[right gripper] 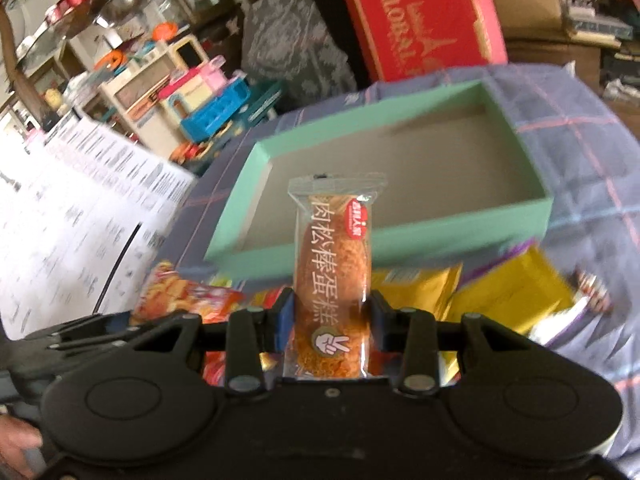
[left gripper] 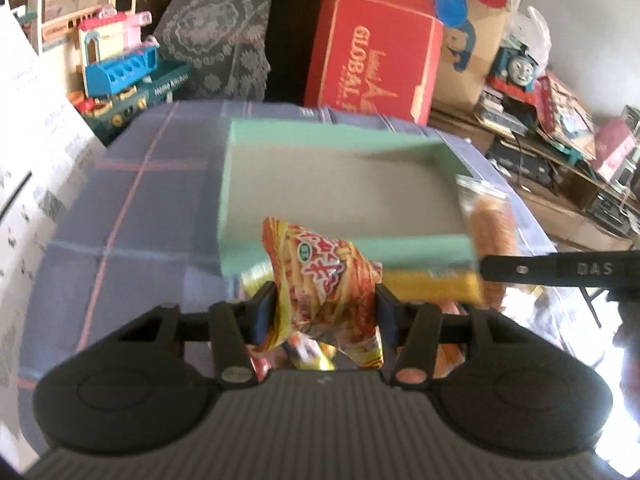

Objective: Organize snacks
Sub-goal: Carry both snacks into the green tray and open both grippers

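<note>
The left gripper (left gripper: 325,309) is clamped on a red-and-yellow snack bag (left gripper: 324,280). The right gripper (right gripper: 331,322) pinches a wrapped cake stick (right gripper: 332,276), both near the green box (right gripper: 420,220)'s front edge.

A crinkled red-and-yellow snack bag (left gripper: 320,280) hangs pinched at its middle, lifted in front of the empty mint-green box (left gripper: 240,136). A clear-wrapped golden cake bar (right gripper: 332,276) stands upright, clamped low, above gold foil packets (right gripper: 512,292) lying beside the box.
</note>
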Motion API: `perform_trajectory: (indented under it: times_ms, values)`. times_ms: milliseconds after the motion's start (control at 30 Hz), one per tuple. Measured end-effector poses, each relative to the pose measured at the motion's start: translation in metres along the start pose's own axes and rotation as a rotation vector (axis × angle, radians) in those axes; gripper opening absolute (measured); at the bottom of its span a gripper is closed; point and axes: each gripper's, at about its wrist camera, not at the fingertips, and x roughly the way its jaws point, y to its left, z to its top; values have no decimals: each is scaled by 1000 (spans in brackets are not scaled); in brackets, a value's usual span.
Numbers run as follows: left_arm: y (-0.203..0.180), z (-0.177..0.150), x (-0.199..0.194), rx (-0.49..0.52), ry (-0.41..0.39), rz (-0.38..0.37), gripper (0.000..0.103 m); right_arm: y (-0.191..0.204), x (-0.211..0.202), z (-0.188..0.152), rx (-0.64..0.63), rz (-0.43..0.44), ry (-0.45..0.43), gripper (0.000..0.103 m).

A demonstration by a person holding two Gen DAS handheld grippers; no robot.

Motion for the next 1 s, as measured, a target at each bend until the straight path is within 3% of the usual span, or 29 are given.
perform_trajectory:
  times_ms: [233, 500, 700, 900, 933, 967, 1000]
  values:
    - [13, 72, 46, 7, -28, 54, 51, -29, 17, 58, 0, -76, -44, 38]
    - [25, 141, 143, 9, 38, 113, 51, -80, 74, 127, 43, -165, -16, 38]
    - [28, 156, 206, 36, 97, 146, 51, -101, 121, 149, 41, -209, 35, 38]
    - [32, 160, 236, 45, 95, 177, 55, -114, 160, 164, 36, -218, 83, 39]
    - [29, 160, 237, 50, 90, 196, 63, -113, 161, 166, 33, -216, 84, 42]
    - [27, 160, 238, 56, 86, 219, 70, -113, 162, 167, 35, -218, 77, 60]
    - [25, 159, 236, 63, 77, 231, 85, -114, 161, 169, 47, -216, 67, 75]
